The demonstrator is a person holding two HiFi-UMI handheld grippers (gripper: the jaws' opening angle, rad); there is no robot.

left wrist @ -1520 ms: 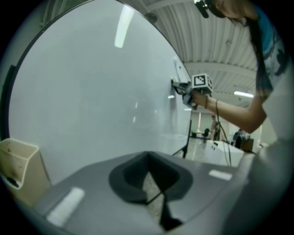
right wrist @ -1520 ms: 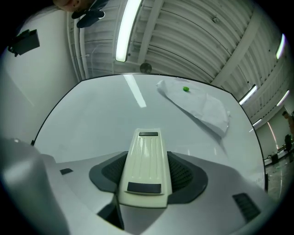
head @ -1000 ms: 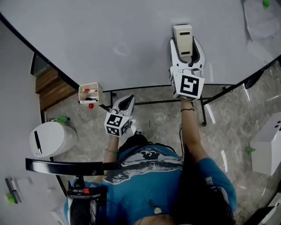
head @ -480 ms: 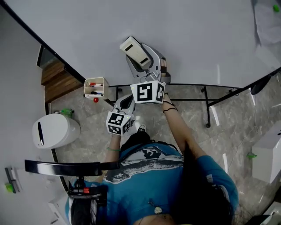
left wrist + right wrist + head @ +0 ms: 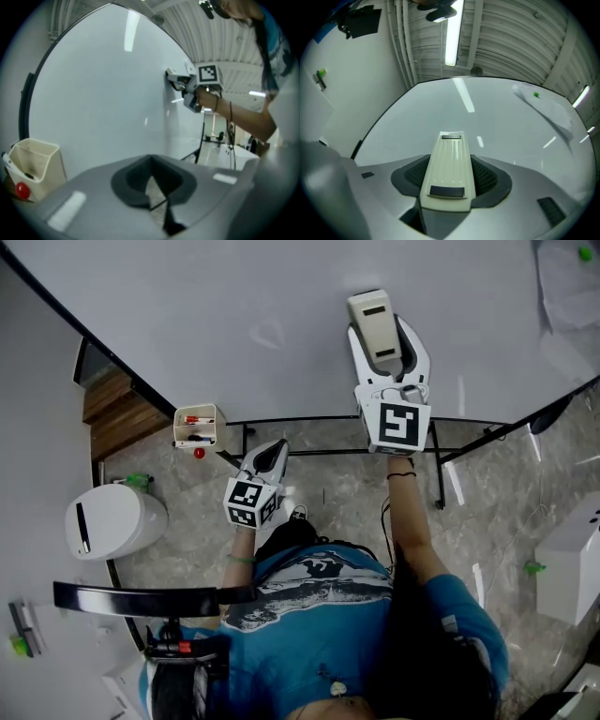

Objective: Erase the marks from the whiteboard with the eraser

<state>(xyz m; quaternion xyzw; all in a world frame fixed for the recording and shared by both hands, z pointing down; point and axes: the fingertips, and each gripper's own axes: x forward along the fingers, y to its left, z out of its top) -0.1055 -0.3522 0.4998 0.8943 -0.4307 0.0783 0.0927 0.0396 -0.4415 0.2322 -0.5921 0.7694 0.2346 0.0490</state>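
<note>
- Fingers [image 5: 494, 177] of the right gripper [image 5: 384, 332] pinch the eraser [image 5: 448, 164]; those of the left gripper [image 5: 273, 454] sit pressed together.
- Whiteboard [image 5: 187, 315] shows faint marks; the eraser likely needs flat contact and overlapping strokes.

Bright strip light [image 5: 451, 33], glare on whiteboard [image 5: 440, 112], fisheye vignetting

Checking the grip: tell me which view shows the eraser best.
The right gripper view: the eraser fills the centre, clamped in the right gripper. The head view shows it smaller, from above, against the whiteboard. The left gripper view shows only a distant sliver.
</note>
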